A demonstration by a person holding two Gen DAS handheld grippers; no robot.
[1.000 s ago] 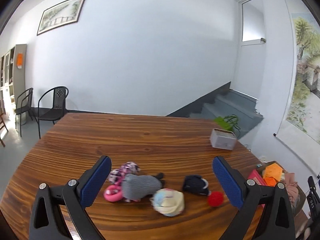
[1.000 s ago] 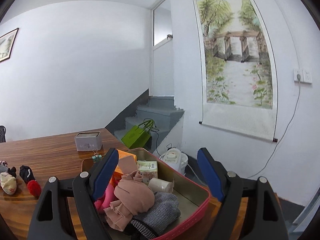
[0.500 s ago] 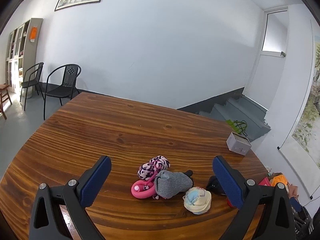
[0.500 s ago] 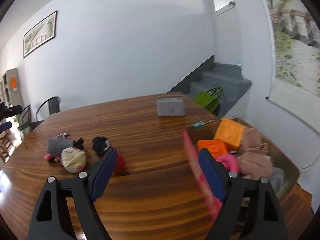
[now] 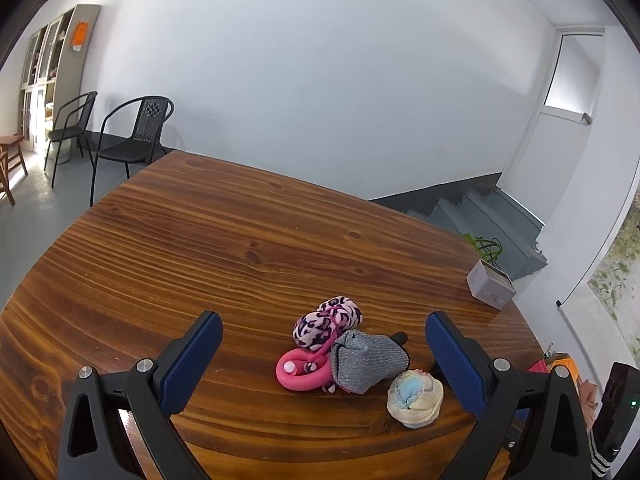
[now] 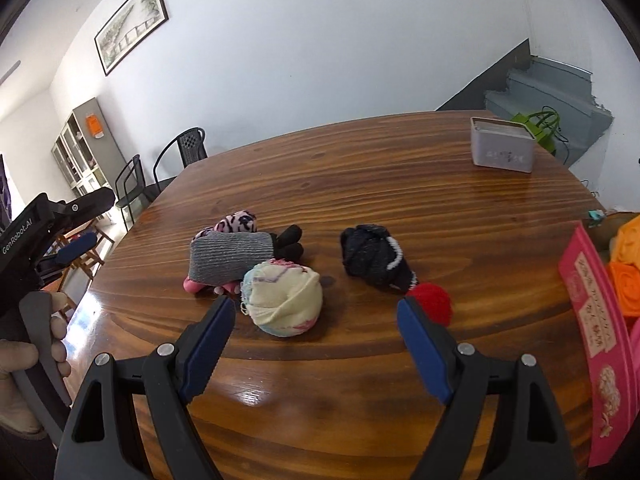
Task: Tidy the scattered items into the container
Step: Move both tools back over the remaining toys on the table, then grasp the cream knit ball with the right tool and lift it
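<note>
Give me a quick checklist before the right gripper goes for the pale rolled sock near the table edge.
1. Right gripper open and empty: ok.
2. Pale rolled sock just ahead, left of centre between the fingers: ok.
3. Sock clear of the grey sock: not ok, they look to be touching.
4. Left gripper out of the way: cannot tell, it hovers open over the same pile.
5. Pink container within view on the right: ok.

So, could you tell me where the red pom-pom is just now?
In the right wrist view the red pom-pom lies on the table, touching the dark sock bundle, just beyond the right-hand finger of the right gripper.
</note>
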